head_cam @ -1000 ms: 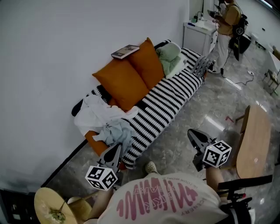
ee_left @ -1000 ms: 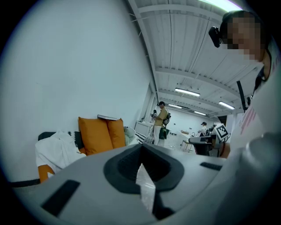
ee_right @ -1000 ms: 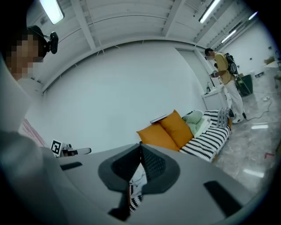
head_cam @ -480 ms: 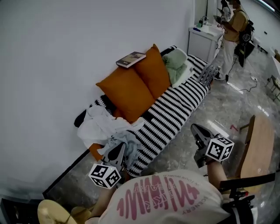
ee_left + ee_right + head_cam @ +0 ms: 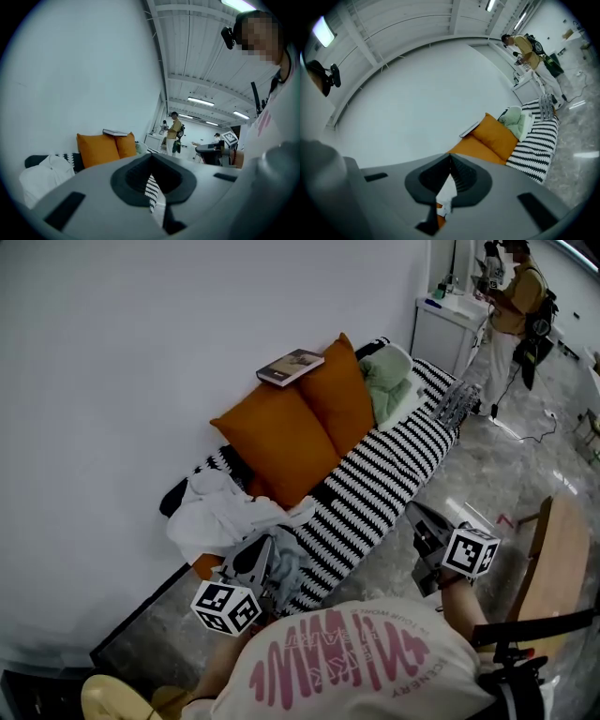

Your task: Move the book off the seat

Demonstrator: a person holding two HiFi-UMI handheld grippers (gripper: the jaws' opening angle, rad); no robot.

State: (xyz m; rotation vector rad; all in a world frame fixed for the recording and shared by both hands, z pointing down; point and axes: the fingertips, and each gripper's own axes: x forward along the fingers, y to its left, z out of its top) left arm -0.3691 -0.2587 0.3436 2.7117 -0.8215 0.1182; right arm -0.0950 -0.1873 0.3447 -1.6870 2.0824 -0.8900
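Facing striped sofa (image 5: 375,488), orange cushions (image 5: 286,432) against wall (image 5: 141,352), book (image 5: 291,367) flat atop them, well apart from both tools. Reach step not yet begun; next needs closing in, opening one tool. Left tool (image 5: 255,559), right tool (image 5: 424,524) pinched closed, empty, clear only in gripper views; head view alone shows floor (image 5: 487,474) between

Book (image 5: 291,367) lies atop two cushions (image 5: 281,437) propped against wall (image 5: 141,352), on sofa (image 5: 375,493); clothes heap (image 5: 220,512) at near end, pillow (image 5: 384,381) beyond cushions.
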